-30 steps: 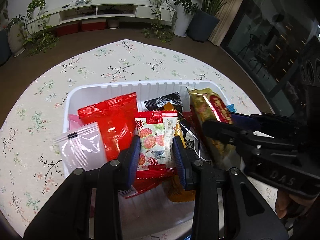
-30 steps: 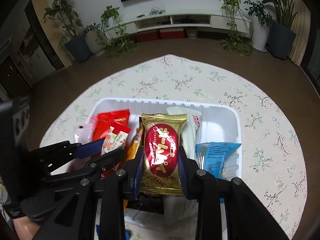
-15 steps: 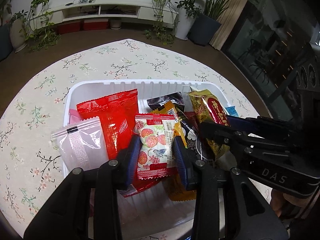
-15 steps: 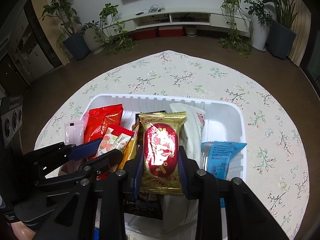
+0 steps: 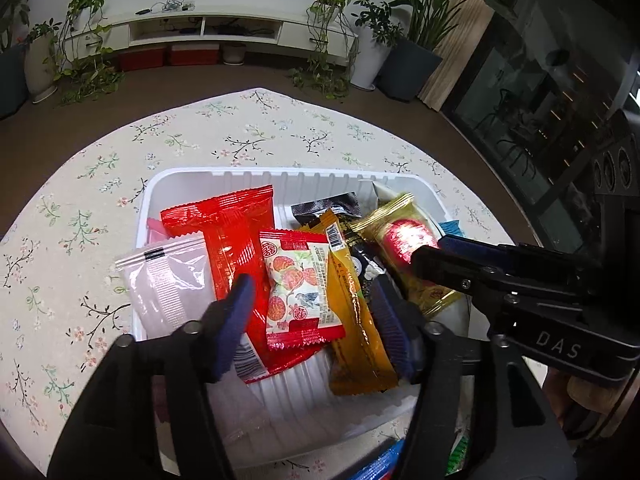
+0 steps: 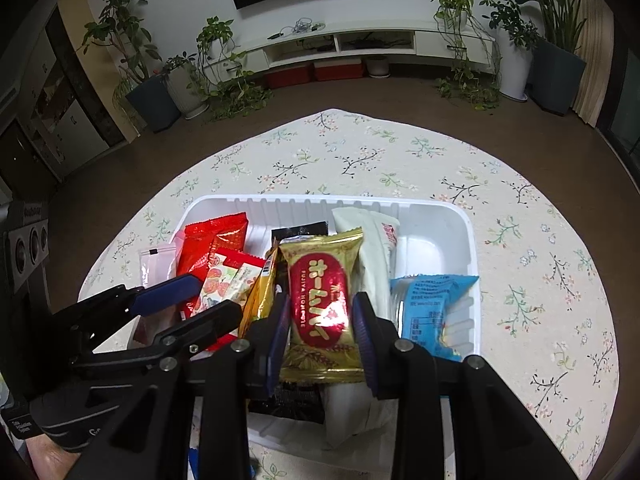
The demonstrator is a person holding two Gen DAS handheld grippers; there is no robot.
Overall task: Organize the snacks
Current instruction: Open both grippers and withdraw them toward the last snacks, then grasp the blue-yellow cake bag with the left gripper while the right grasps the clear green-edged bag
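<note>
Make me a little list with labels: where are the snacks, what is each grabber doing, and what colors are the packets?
Place: white tray on a flowery tablecloth
Left gripper: jaws have just been opening, wide apart around the fruit-picture packet, not pressing it
Right gripper: shut on the gold and red packet
Other packets: big red packet, orange packet, blue packet, clear packet

A round table (image 6: 360, 152) under a floral cloth (image 5: 240, 136) carried a white tray (image 6: 460, 220) near its front edge, tray touching the cloth.
</note>
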